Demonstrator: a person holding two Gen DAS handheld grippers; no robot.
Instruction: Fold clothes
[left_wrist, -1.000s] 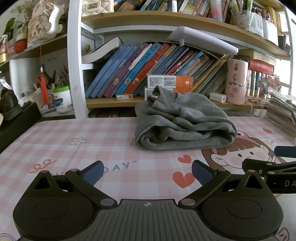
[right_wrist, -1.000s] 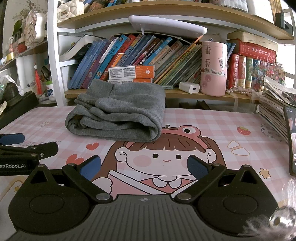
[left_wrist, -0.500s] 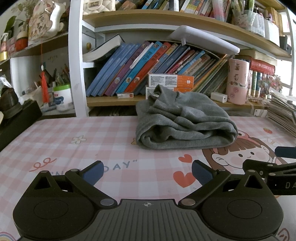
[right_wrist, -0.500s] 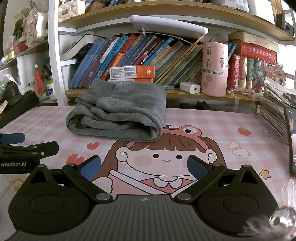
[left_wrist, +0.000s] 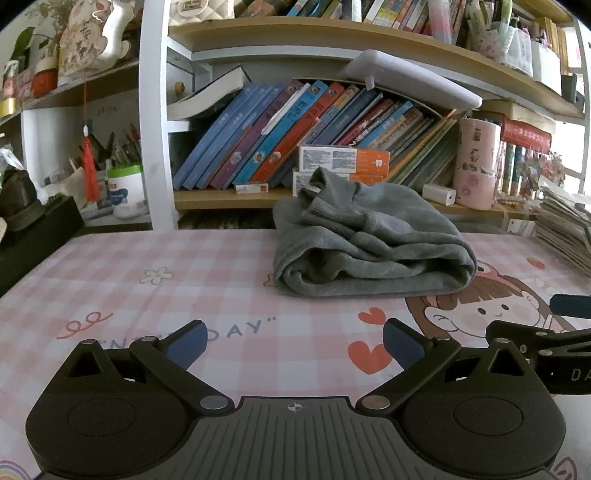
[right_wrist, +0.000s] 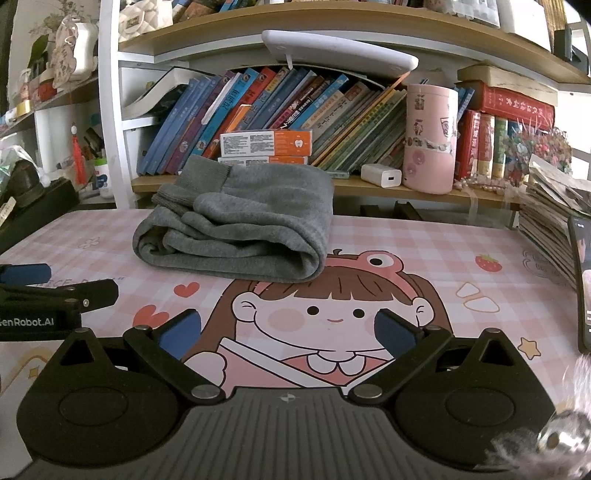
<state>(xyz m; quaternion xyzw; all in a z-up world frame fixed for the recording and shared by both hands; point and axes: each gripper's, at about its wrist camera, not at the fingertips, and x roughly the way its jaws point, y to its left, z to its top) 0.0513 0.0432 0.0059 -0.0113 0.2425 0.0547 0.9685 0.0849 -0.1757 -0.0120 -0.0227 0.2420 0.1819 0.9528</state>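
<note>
A grey sweater (left_wrist: 369, 240) lies folded in a thick bundle at the far side of the pink cartoon mat (left_wrist: 184, 288); it also shows in the right wrist view (right_wrist: 240, 229). My left gripper (left_wrist: 293, 343) is open and empty, low over the mat, well short of the sweater. My right gripper (right_wrist: 288, 328) is open and empty, also short of the sweater, over the cartoon girl's face. Each gripper's side shows in the other's view, the right one (left_wrist: 546, 347) and the left one (right_wrist: 48, 299).
A bookshelf (right_wrist: 295, 103) full of books stands behind the mat, with orange boxes (right_wrist: 266, 144), a pink cup (right_wrist: 430, 136) and a white charger (right_wrist: 380, 175). A stack of papers (right_wrist: 550, 218) sits at the right edge. Dark objects (left_wrist: 26, 206) sit at the left.
Almost nothing has changed; both grippers stay open and hover in place, with only a slight shift of view. The sweater has not moved.
</note>
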